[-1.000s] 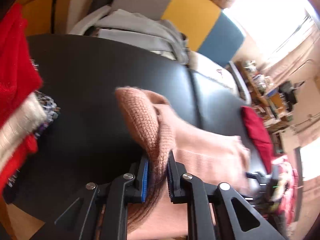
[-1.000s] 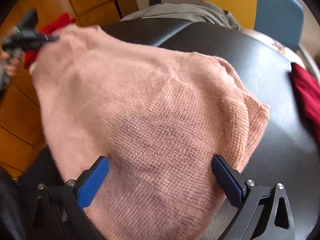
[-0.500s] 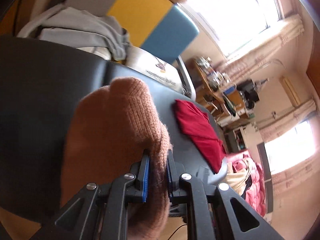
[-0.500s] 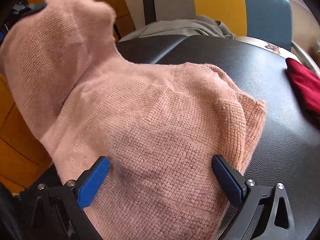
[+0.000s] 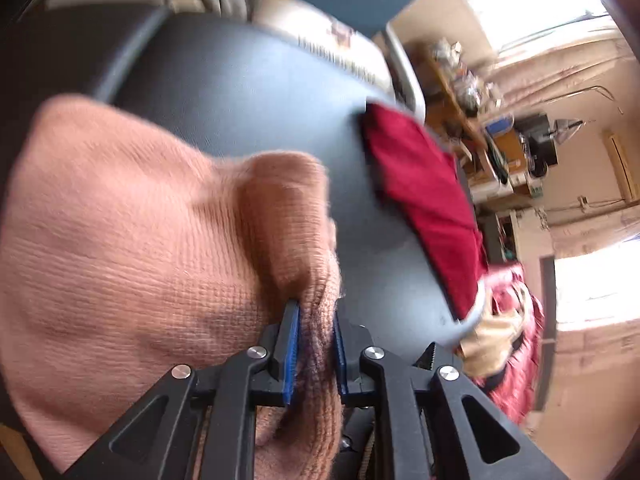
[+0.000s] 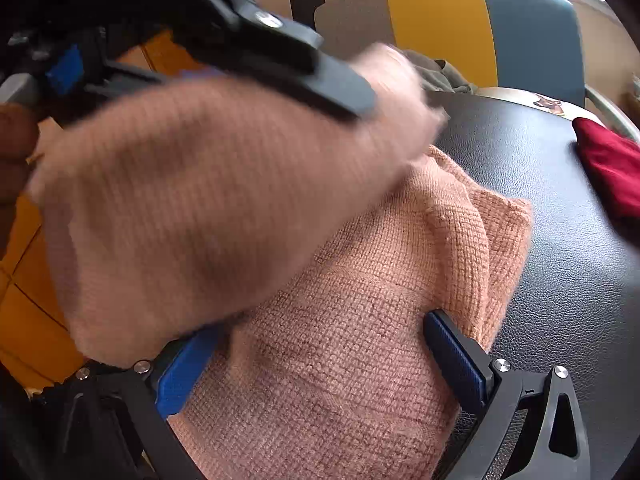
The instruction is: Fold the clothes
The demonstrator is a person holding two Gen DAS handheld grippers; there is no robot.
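my left gripper (image 5: 314, 344) has its jaws clamped on a bunched edge of the pink knit sweater (image 5: 132, 248), and that held part hangs lifted above the rest of the garment, which lies on the black leather desk (image 5: 248, 80). from my right wrist view the raised flap (image 6: 208, 200) hangs blurred over the lower layer, with the left gripper's black frame just above it. my right gripper (image 6: 320, 356) has its jaws wide apart, both blue pads resting on the flat lower layer of the sweater and gripping nothing. further right a red garment (image 6: 612, 164) lies near the desk's edge, apart from the sweater, and a grey garment (image 6: 436, 76) is heaped at the back by the colour-block chair (image 6: 480, 28).

i judge a fold is in hand: one part is being carried over the body. the next move calls for laying the held edge down squarely on the lower layer, then loosening my left jaws, while my right pads keep the base from sliding.
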